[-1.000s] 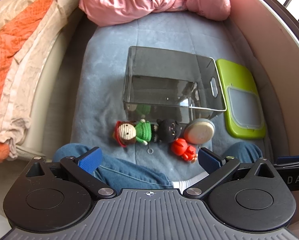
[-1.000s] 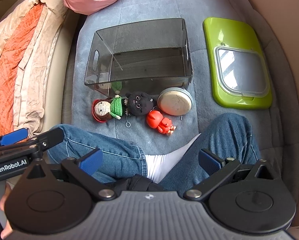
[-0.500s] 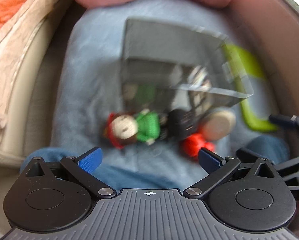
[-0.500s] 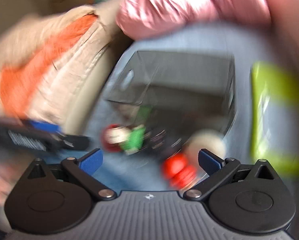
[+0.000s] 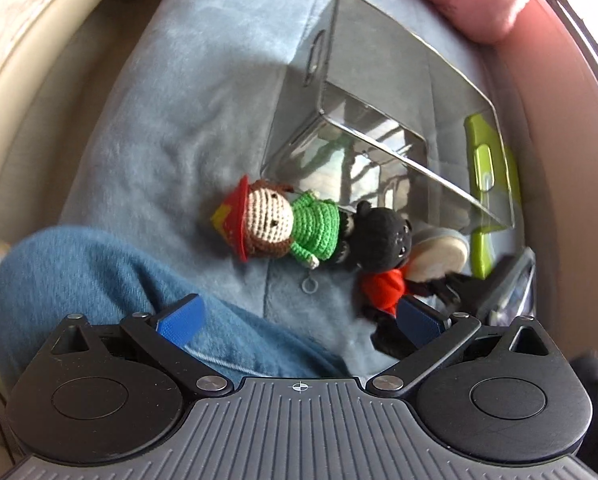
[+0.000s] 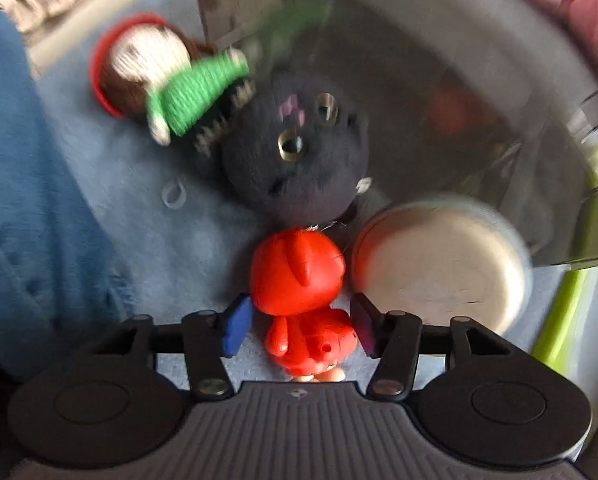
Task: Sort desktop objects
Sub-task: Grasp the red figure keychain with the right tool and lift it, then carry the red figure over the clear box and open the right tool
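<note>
right gripper (image 6: 297,330) is closing around the red toy figure (image 6: 299,280), body sitting lengthwise between the pads, not pinched yet

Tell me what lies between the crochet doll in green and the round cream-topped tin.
The black plush toy lies between the crochet doll and the round tin, touching the doll's green body; the left wrist view shows it best.

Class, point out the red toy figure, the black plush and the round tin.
red toy figure (image 6: 297,276), right wrist view, on its head.
black plush (image 6: 295,160), right wrist view, on its face.
round tin (image 6: 439,268), right wrist view, on its pale lid.
</note>
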